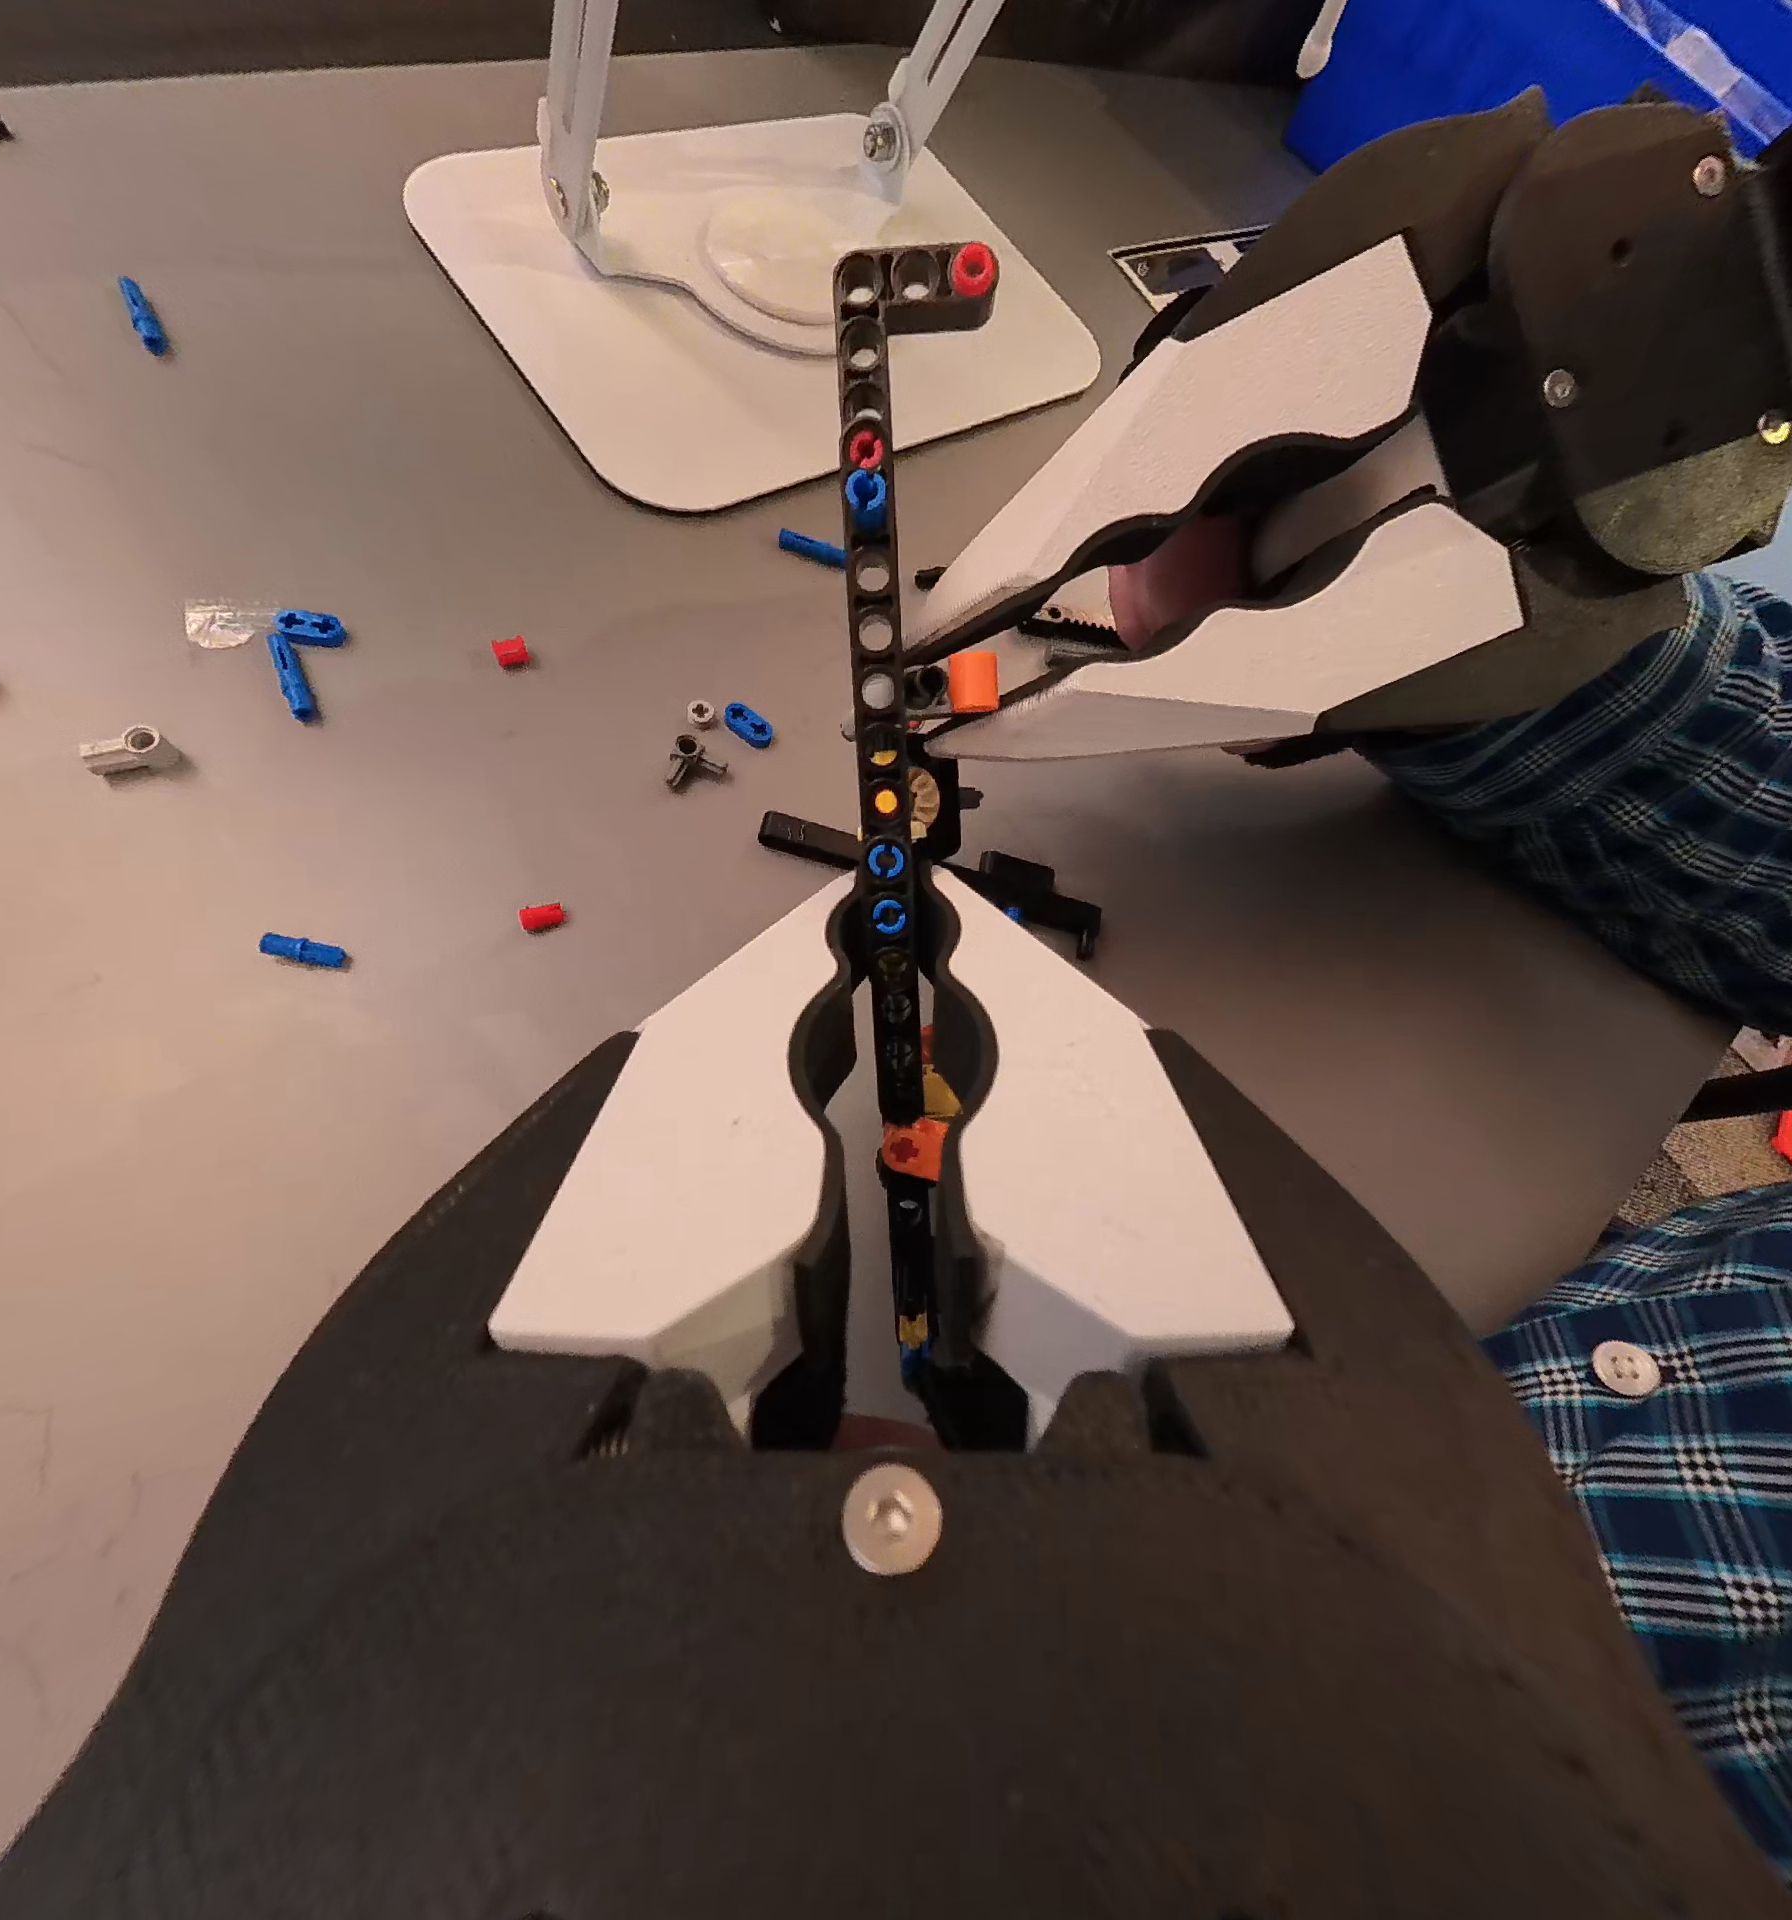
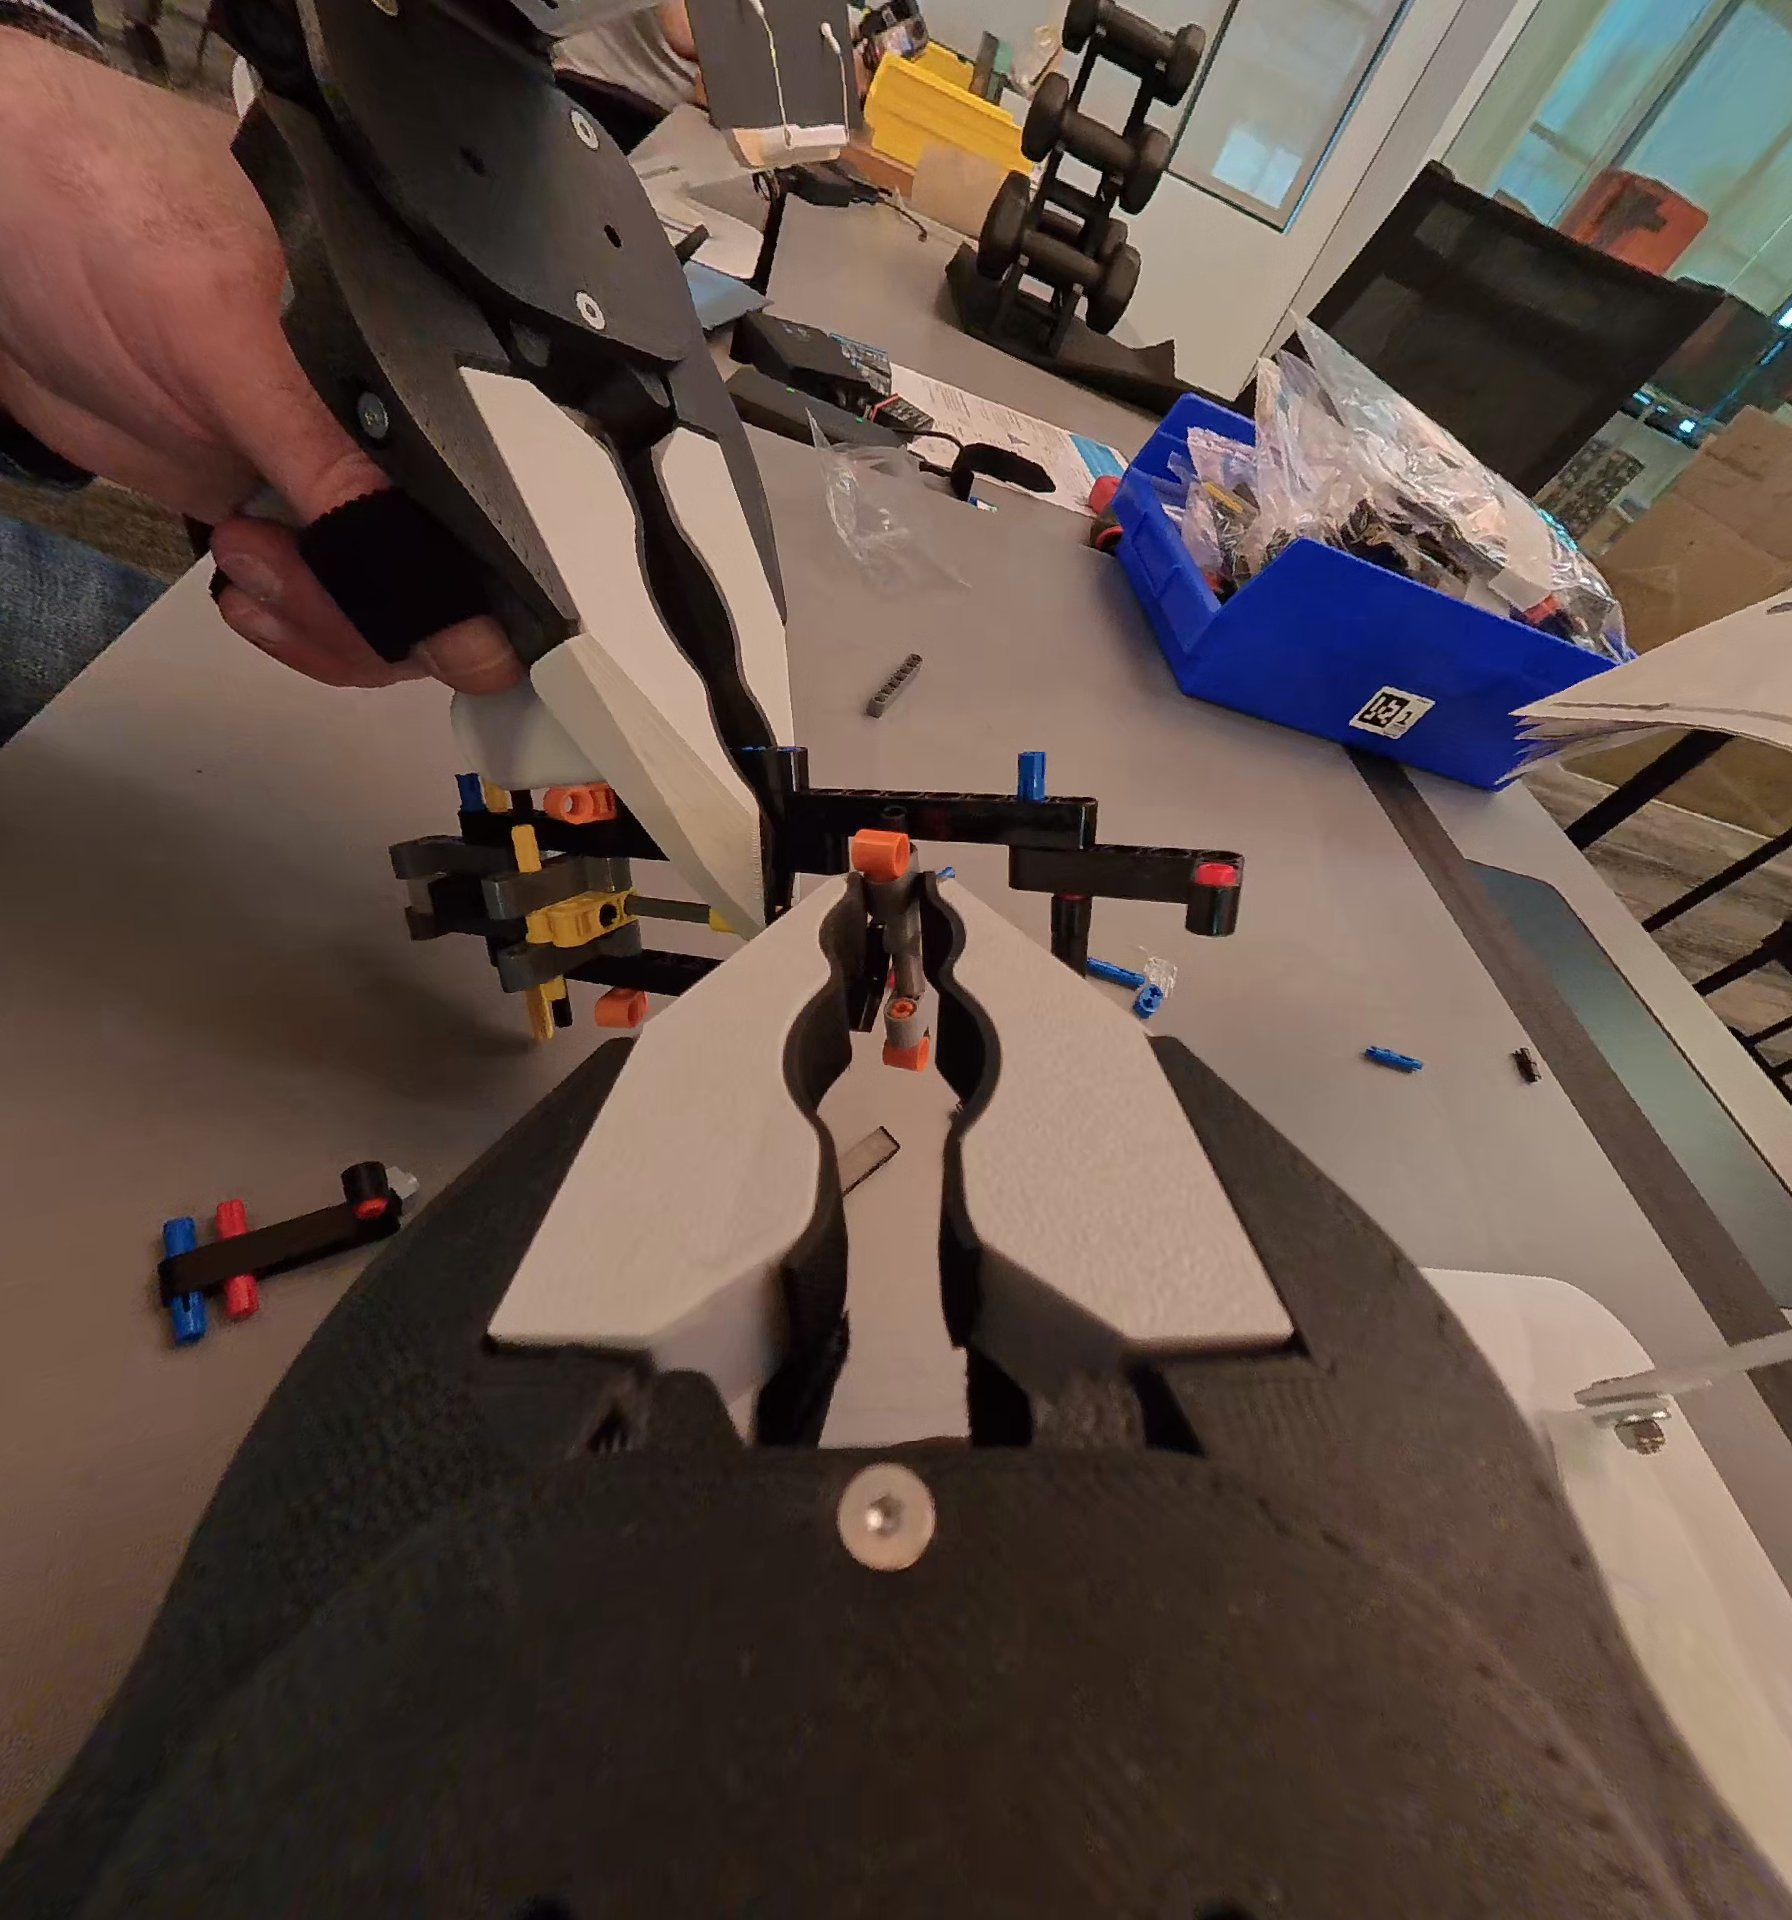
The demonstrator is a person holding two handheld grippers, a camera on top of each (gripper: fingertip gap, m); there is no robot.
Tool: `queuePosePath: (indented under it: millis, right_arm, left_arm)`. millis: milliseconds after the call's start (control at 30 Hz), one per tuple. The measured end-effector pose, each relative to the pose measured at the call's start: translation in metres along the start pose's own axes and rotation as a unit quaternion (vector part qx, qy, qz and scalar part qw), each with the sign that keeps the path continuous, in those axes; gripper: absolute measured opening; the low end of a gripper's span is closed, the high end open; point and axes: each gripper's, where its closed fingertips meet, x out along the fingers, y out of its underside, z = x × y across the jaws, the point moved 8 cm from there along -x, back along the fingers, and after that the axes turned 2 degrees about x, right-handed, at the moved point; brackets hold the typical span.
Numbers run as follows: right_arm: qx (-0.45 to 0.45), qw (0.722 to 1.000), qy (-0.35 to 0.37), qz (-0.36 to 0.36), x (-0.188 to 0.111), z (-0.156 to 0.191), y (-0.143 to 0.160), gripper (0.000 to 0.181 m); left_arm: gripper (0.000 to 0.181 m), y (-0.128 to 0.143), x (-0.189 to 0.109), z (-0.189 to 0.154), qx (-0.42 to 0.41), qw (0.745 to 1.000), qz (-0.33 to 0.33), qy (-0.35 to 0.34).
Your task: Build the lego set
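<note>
My left gripper (image 1: 892, 883) is shut on the lego assembly, a long black holed beam (image 1: 871, 540) with red, blue and yellow pins and an L end. It holds it above the grey table. In the right wrist view the left gripper (image 2: 757, 894) clamps the same assembly (image 2: 933, 816), whose yellow and grey gear part (image 2: 559, 914) hangs at the left. My right gripper (image 2: 897, 883) is shut on a grey axle piece with orange bushes (image 2: 897, 956). Its orange end (image 1: 972, 681) touches the beam's right side, at the right gripper's tips (image 1: 918, 701).
Loose blue and red pins (image 1: 302, 948) and small grey connectors (image 1: 131, 748) lie on the table left of the beam. A white lamp base (image 1: 746, 343) stands behind. A blue bin of bagged parts (image 2: 1339, 613) sits at the right. A black beam with pins (image 2: 268, 1247) lies near left. Both grippers' tips are close together, under 4 cm apart.
</note>
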Motion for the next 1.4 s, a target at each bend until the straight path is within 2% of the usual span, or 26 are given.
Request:
queuePosePath:
  millis: [33, 567, 1400]
  right_arm:
    - [0.0, 1.0, 0.0, 0.0, 0.0, 0.0, 0.0, 0.007]
    - [0.024, 0.999, 0.007, -0.031, -0.004, -0.006, 0.001, 0.008]
    - [0.018, 0.999, 0.026, -0.027, -0.006, -0.011, 0.005, 0.006]
  left_arm:
    - [0.005, 0.0, 0.0, 0.0, 0.001, 1.0, -0.001, 0.0]
    - [0.005, -0.011, 0.0, -0.006, 0.052, 0.997, 0.008, -0.055]
    - [0.006, -0.017, 0.001, -0.01, 0.102, 0.989, 0.013, -0.108]
